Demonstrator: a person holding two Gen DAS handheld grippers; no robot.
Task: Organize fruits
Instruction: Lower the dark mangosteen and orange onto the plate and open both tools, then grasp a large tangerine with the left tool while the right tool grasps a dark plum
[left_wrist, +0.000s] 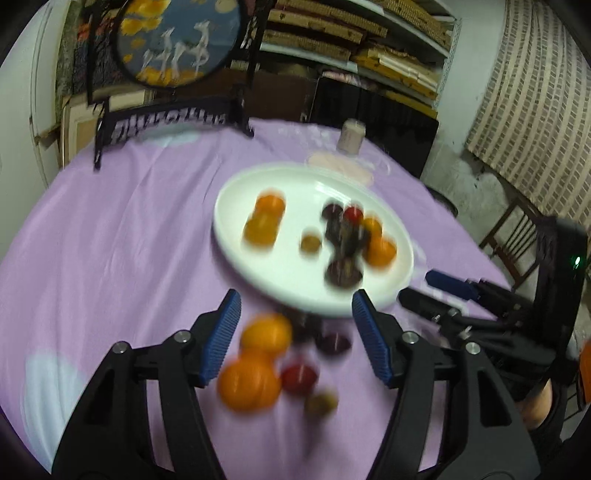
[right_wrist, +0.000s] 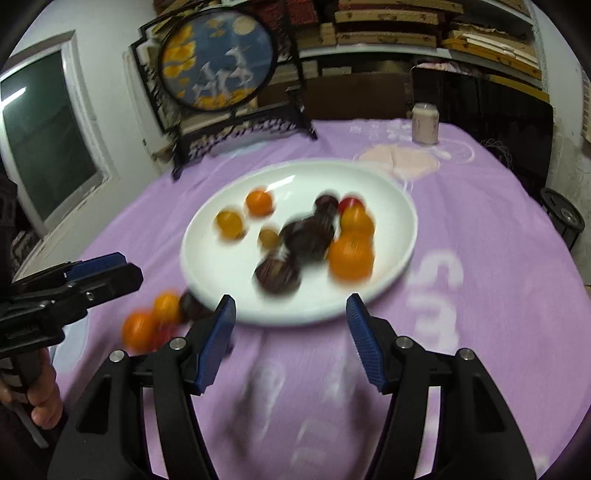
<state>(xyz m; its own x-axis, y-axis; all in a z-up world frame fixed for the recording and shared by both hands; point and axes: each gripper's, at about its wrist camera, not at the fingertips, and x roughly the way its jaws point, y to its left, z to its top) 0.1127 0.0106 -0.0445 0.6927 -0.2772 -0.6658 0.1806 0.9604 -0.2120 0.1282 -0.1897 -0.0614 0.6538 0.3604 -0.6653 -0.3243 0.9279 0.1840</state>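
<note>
both grippers, left (left_wrist: 295, 314) and right (right_wrist: 291, 314), have fingers wide open and hold nothing. fruit sits on the white plate (right_wrist: 391, 273); more fruit (left_wrist: 258, 358) lies on the bench beside it.

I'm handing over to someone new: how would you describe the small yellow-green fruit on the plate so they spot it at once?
Find the white plate on the purple cloth. Near its middle, just left of the dark fruit cluster, sits the small yellow-green fruit, apart from the two oranges further left. It is the smallest piece on the plate and the only olive-yellow one; its neighbours are orange, red or dark purple.
</note>
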